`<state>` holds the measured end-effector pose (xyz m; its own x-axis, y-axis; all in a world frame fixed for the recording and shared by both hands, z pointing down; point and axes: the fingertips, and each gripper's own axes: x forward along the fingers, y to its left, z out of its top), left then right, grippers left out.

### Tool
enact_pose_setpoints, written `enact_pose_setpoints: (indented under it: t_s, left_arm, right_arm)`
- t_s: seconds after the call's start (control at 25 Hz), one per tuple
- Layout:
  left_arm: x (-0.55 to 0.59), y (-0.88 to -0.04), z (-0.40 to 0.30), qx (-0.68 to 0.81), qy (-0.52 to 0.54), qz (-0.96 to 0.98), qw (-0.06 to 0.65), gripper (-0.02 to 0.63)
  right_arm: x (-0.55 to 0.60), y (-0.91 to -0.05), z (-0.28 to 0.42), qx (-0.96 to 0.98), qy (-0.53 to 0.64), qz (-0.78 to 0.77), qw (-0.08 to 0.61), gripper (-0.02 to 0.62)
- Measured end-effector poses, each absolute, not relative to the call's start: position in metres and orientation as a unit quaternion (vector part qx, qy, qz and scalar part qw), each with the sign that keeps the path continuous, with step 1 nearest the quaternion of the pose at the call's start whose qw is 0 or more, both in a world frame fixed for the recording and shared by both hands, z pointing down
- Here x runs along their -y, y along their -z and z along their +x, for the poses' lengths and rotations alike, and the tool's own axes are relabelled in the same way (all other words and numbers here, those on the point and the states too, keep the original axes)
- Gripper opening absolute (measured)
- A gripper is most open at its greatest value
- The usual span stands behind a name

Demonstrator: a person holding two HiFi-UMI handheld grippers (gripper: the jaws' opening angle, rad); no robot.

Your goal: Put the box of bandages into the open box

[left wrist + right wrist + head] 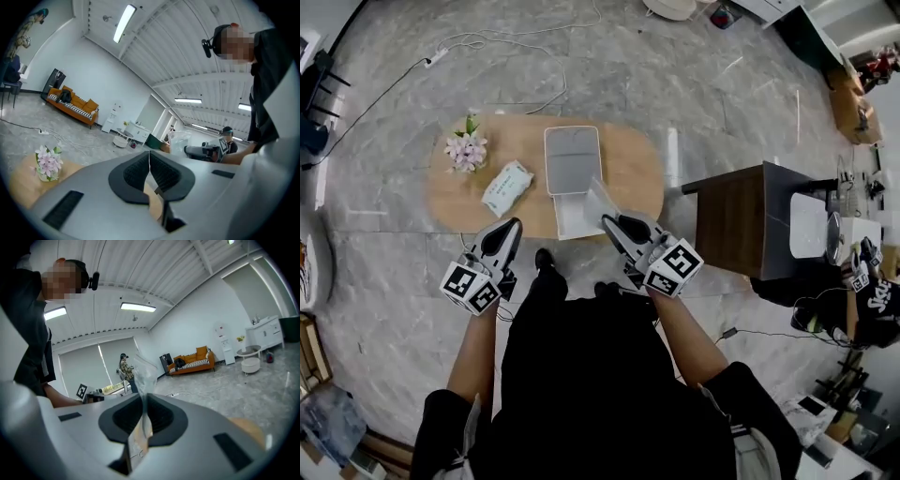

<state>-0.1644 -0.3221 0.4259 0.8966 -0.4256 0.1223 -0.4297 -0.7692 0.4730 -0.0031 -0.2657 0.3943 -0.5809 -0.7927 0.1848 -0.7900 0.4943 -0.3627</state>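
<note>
Grey left gripper (149, 161): fills the foreground; black ribbed jaws pressed together at the tips, nothing between them.
Light wooden surface (21, 185): shows at lower left and through the slit below the jaw tips.
Pink-and-white flowers in a small pot (48, 163): upright on the surface.
Grey marbled floor (79, 140): a white cable (28, 127) trails across it.
Orange sofa (77, 105): against the far white wall.
Person in black clothing (274, 84): at the right edge, camera on the head.
Grey right gripper (187, 150): held level, its square-marker cube (222, 146) at the rear.
Crumpled clear plastic sheet (179, 139): at that gripper's tip; contact unclear.
</note>
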Motion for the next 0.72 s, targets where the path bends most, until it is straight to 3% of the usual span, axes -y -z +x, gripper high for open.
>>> enact_pose_setpoints:
  t_s: [0.28,0.72]
  left_arm:
    - [0.363,-0.472,-0.154,0.172,-0.040,0.945,0.277,0.017]
    - [0.369,-0.566,-0.125,0.181,-0.084,0.928,0.315,0.018]
  right_arm:
    - [0.290,-0.430,0.005,-0.839,0.232,-0.491,0.018,0.032]
    - [0.301,-0.561,0.031,-0.792,0.388,-0.461,0.098,0.032]
